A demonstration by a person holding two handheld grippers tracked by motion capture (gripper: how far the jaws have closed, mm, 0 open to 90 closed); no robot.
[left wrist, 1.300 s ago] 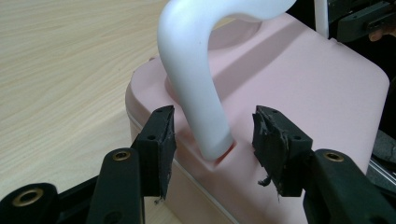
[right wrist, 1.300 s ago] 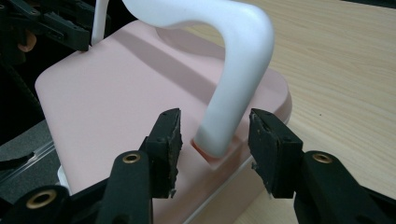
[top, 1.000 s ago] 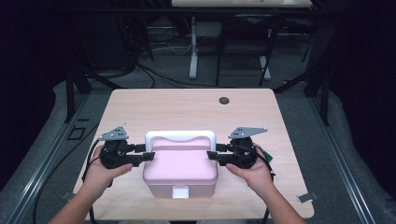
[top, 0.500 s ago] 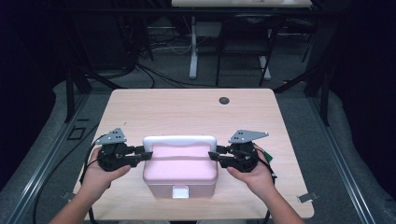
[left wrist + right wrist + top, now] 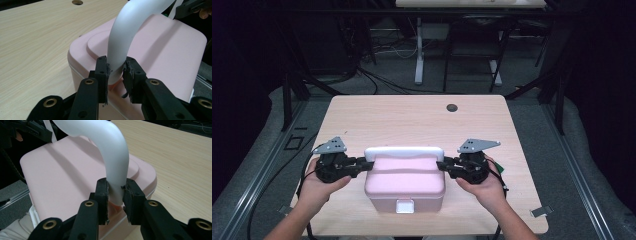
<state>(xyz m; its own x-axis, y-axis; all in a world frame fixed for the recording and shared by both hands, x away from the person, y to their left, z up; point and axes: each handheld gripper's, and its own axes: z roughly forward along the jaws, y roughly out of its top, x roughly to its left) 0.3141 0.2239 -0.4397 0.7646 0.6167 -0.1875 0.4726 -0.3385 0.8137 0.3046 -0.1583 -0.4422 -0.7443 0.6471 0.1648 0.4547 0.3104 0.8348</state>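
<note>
A pink box with a white clasp sits near the front edge of the wooden table. Its white handle arches over the lid from side to side. My left gripper has just been closing, and its pads now press the handle's left end. My right gripper has closed likewise on the handle's right end, pads pinching it just above the pink lid. A hand holds each gripper at the box's sides.
A small dark round hole lies at the back right of the table. A grey clip hangs at the table's front right corner. Dark floor, cables and metal stands surround the table; bare wood stretches behind the box.
Both grippers' jaws have narrowed onto the ends of the white handle. The hands and the pink box stay where they were.
</note>
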